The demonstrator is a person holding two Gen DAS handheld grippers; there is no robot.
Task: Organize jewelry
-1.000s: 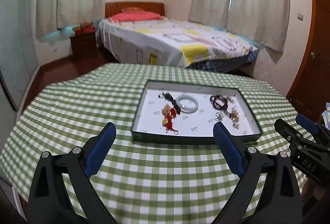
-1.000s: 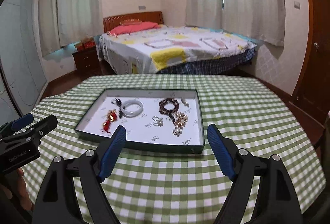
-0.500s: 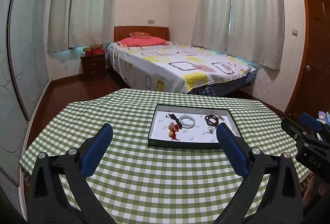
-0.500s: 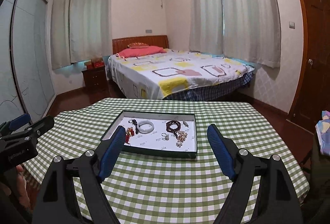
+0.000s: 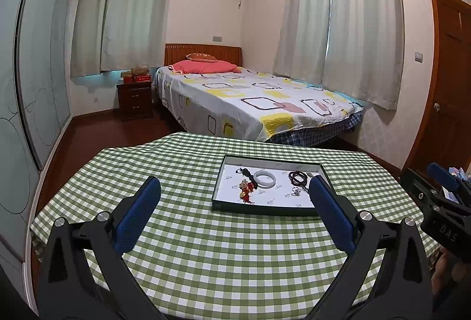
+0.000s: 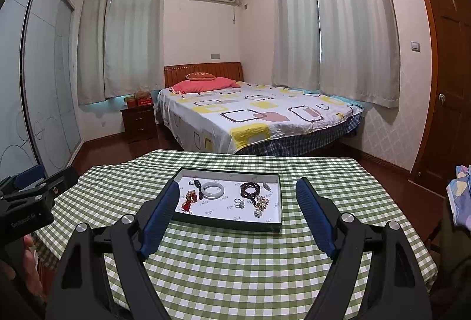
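Note:
A shallow dark-rimmed tray (image 5: 259,209) (image 6: 226,224) with a white floor lies on the green checked table (image 5: 206,249) (image 6: 235,261). In it lie a white bangle (image 5: 265,179) (image 6: 212,190), a red and gold charm (image 5: 246,190) (image 6: 190,199), a dark bead bracelet (image 5: 298,177) (image 6: 249,189), a small ring (image 6: 240,203) and a pearly brooch (image 6: 260,205). My left gripper (image 5: 234,184) hangs open above the near table, short of the tray. My right gripper (image 6: 237,187) is open too, nothing between its blue pads. Each gripper shows at the edge of the other's view.
Behind the table stands a bed (image 5: 253,102) with a patterned sheet and a red pillow, a dark nightstand (image 5: 134,100) beside it. Curtains cover the windows. A wooden door (image 6: 447,78) is at the right, sliding wardrobe panels (image 5: 38,69) at the left.
Both grippers have pulled back and up from the tray, so it looks smaller and farther off and more of the room shows. Jaws stayed open; the jewelry has not moved.

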